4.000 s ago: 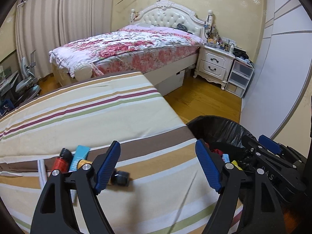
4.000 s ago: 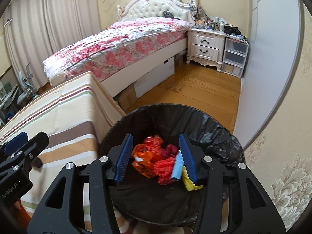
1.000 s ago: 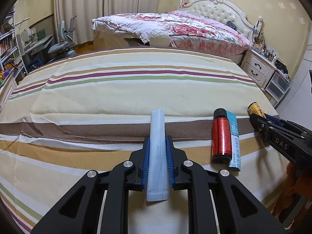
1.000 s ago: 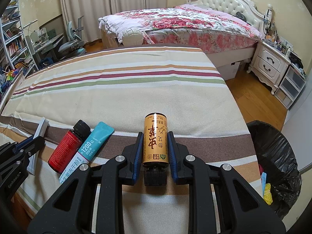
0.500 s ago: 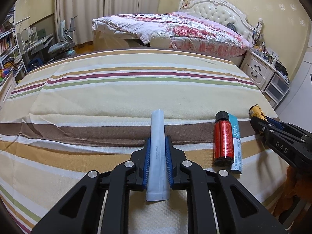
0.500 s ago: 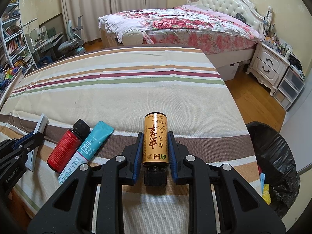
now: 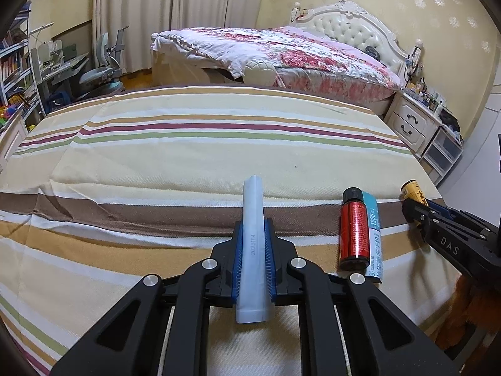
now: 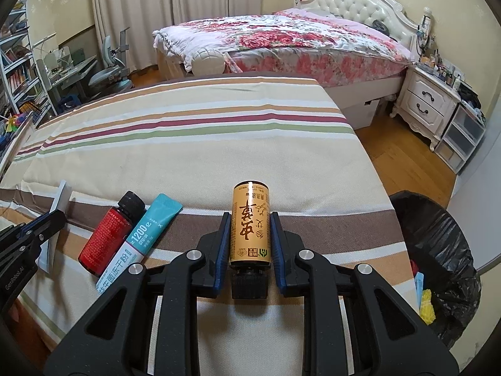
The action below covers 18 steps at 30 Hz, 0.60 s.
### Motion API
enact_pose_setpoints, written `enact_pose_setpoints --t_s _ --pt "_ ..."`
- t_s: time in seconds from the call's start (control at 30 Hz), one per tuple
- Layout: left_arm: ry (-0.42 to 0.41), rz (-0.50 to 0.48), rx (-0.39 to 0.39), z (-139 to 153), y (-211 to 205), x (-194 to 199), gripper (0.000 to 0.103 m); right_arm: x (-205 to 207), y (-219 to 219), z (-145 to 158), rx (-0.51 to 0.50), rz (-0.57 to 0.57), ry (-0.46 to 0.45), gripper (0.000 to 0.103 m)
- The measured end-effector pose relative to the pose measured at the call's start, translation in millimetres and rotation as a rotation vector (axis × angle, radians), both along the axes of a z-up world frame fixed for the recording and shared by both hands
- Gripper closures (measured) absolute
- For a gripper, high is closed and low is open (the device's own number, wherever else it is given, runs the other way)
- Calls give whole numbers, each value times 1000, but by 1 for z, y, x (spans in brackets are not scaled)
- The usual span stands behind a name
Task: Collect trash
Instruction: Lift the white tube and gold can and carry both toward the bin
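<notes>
My left gripper [image 7: 253, 235] is shut on a pale blue sachet [image 7: 253, 213] that lies lengthwise between its blue pads on the striped bedspread [image 7: 188, 156]. My right gripper [image 8: 250, 235] is shut on a small yellow bottle [image 8: 250, 228] with a black cap, lying on the bedspread [image 8: 188, 144]. Between the two grippers lie a red bottle [image 7: 353, 228] [image 8: 109, 235] and a teal sachet [image 7: 374, 238] [image 8: 141, 235], side by side. The yellow bottle [image 7: 415, 191] and the right gripper's fingers [image 7: 451, 238] show at the left wrist view's right edge.
A black-lined trash bin [image 8: 438, 266] with coloured scraps inside stands on the floor off the bedspread's right edge. Beyond it are a floral bed [image 8: 281, 40], a white nightstand [image 8: 429, 106] and plastic drawers. A desk and chair [image 7: 100, 72] stand at far left.
Four seconds ago both grippers were open, the right over the bin. Over the last second the left pads have pinched the pale sachet slightly tighter; the right grip on the yellow bottle is unchanged.
</notes>
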<state>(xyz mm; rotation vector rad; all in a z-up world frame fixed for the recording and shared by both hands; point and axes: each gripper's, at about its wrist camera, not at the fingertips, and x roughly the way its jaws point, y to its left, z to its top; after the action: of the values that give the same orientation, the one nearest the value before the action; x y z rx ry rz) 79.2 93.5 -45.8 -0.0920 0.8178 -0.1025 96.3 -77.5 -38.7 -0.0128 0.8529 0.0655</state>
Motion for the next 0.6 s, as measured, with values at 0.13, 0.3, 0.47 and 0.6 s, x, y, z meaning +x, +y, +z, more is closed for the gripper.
enact_pose_setpoints --t_s 0.13,0.3,0.47,0.6 --pt "-32 -3 15 6 -5 -11 89 -12 -3 4 -5 -5 -18 80" --pt "-79 -26 5 20 -19 -25 89 -28 -12 7 -5 -15 -30 80" --pt "-130 -79 -11 35 -43 -38 89 -44 -32 15 0 -46 -52 80" --pt "-160 -135 -20 44 -68 -42 89 -58 -54 24 2 -86 -78 80"
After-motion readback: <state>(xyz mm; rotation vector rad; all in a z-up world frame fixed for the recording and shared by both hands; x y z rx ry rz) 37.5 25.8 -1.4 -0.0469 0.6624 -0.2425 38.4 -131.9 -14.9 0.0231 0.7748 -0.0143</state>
